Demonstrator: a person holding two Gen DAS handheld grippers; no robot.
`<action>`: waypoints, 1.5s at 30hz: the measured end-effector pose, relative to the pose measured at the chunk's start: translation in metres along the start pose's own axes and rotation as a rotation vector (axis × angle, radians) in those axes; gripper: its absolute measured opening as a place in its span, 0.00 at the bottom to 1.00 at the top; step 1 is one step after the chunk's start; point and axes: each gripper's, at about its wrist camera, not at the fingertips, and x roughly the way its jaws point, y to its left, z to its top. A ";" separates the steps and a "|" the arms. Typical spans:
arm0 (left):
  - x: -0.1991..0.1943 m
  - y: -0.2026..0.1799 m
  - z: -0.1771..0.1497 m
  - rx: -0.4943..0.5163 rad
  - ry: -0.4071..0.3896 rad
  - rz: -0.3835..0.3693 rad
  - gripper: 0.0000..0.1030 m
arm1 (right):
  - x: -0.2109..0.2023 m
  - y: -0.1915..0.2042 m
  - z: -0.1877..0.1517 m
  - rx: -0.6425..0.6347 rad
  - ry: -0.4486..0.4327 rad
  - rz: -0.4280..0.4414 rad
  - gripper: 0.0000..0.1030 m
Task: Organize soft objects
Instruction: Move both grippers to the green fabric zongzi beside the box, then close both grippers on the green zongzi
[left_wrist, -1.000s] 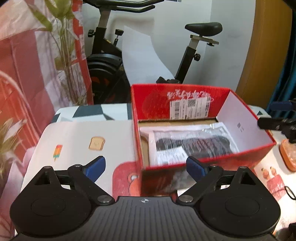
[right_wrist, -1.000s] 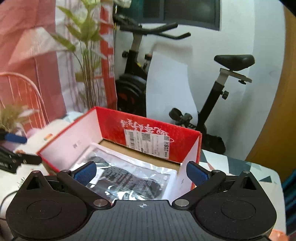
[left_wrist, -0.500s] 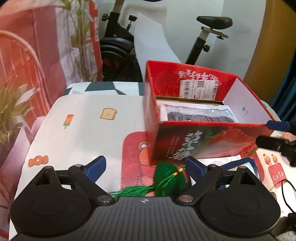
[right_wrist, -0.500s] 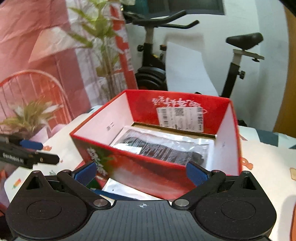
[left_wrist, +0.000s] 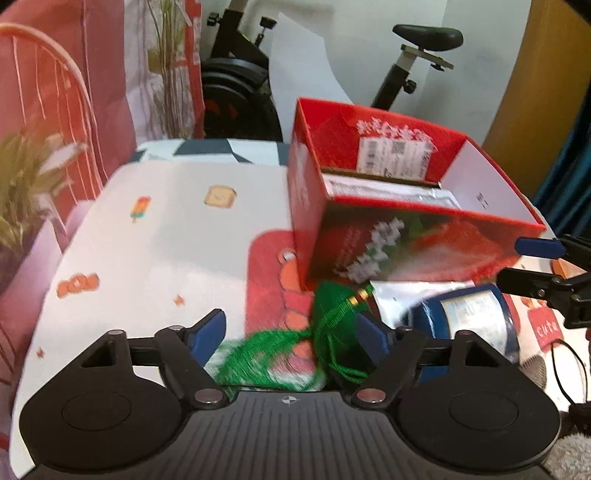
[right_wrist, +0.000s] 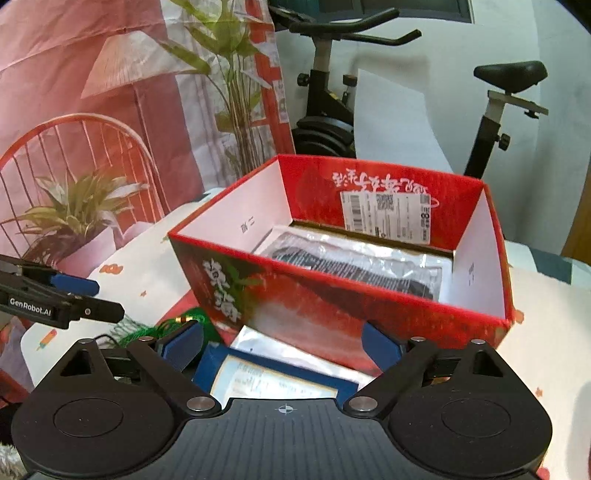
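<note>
A red open box (left_wrist: 406, 236) (right_wrist: 351, 295) stands on the table with a dark item in a clear bag (right_wrist: 354, 266) inside. In front of it lie a green tasselled ornament (left_wrist: 328, 325) (right_wrist: 195, 319) and a blue packet (left_wrist: 469, 314) (right_wrist: 273, 376) on a silver bag. My left gripper (left_wrist: 291, 332) is open, its fingers either side of the green ornament, not touching it that I can tell. My right gripper (right_wrist: 284, 339) is open and empty above the blue packet. Each gripper shows in the other's view, the right (left_wrist: 543, 266) and the left (right_wrist: 74, 295).
The table has a white cloth (left_wrist: 166, 236) with cartoon prints. An exercise bike (right_wrist: 332, 110) and a plant stand behind the table. A red wire chair (right_wrist: 74, 166) is at the left. A grey fluffy thing (left_wrist: 572, 454) lies at the near right corner.
Both grippers have drawn back from over the box toward the table's near side and lowered. The green ornament and blue packet have come into view between the fingers.
</note>
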 end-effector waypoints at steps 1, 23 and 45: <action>0.000 -0.001 -0.003 -0.003 0.005 -0.006 0.73 | -0.001 0.000 -0.002 0.002 0.005 0.001 0.87; -0.044 0.095 0.006 0.037 -0.079 0.275 0.64 | 0.005 0.032 -0.025 -0.029 0.045 0.019 0.79; 0.065 0.040 0.011 -0.061 0.056 -0.167 0.51 | 0.087 0.082 -0.008 -0.210 0.180 0.119 0.56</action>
